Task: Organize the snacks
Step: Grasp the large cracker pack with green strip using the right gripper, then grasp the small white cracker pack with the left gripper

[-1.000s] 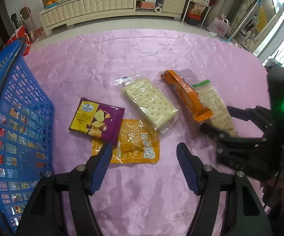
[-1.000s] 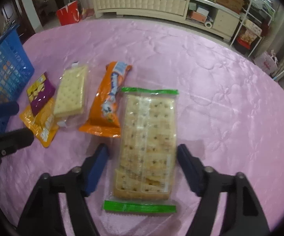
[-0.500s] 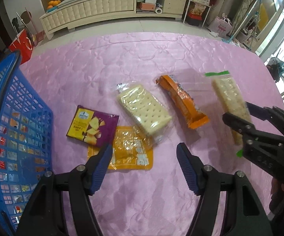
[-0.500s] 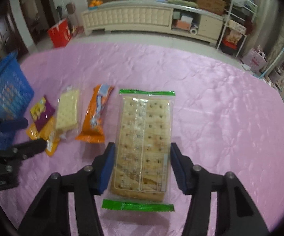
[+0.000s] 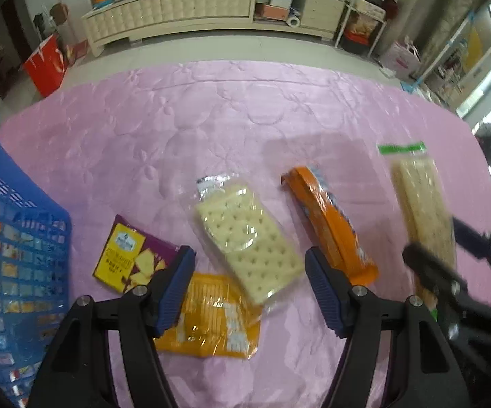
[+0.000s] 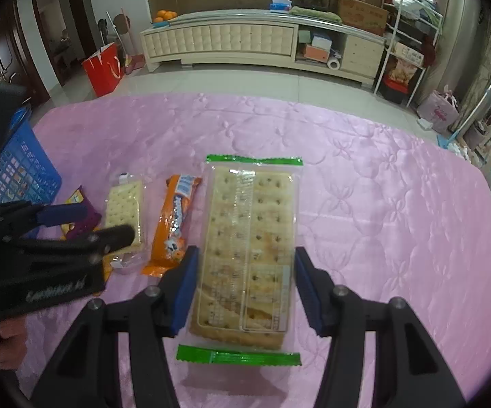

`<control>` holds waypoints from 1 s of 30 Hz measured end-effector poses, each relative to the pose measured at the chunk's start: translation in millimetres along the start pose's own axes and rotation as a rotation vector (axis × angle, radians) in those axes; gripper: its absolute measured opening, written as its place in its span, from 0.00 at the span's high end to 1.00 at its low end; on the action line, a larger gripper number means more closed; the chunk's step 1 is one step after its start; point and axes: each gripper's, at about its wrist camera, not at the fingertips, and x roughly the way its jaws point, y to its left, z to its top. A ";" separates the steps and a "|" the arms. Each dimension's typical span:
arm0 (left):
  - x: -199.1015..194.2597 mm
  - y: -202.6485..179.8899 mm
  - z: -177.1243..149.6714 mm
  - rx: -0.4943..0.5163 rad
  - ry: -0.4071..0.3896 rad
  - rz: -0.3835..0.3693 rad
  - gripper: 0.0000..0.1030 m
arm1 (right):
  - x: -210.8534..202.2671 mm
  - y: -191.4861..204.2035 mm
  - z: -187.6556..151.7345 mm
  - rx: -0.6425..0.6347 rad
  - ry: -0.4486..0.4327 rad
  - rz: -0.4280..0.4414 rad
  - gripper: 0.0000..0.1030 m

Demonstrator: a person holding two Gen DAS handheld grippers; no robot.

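My right gripper (image 6: 243,284) has the big cracker pack (image 6: 250,238), the one with green end seals, clamped across its width between the blue pads (image 6: 186,287). The pack is lifted off the pink bench (image 6: 381,221) and throws a shadow on the cloth beneath its near end. In the left wrist view this pack (image 5: 422,204) shows far to the right, held by the right gripper (image 5: 445,255), though that part is blurred.

My left gripper (image 5: 248,292) stands about half open with nothing between its fingers (image 5: 174,289). It hangs over the bench, pointing steeply down. Just ahead of it, between the fingertips, lies a clear pack of pale crackers (image 5: 245,238), set at a slant. One end of that pack overlaps a yellow-orange pouch (image 5: 211,319) which sits under the left finger. Left of the left finger lies a purple and yellow packet (image 5: 133,258), touching the pouch. Just beyond the right finger lies a long orange wrapper (image 5: 330,227), apart from the pale crackers.

Far left of the left gripper stands a blue basket (image 5: 14,244) with small packets visible through its mesh wall.
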 end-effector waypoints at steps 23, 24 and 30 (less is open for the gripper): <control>28.9 -23.5 2.0 0.080 0.032 0.043 0.50 | 17.5 2.5 -4.6 0.010 0.051 0.025 0.43; 27.1 -23.5 0.4 0.081 0.031 0.036 0.50 | 17.3 1.1 -4.6 0.012 0.051 0.024 0.43; 3.3 -21.4 -10.9 0.123 -0.006 0.047 0.51 | 12.4 -2.1 -5.3 0.030 0.050 0.027 0.43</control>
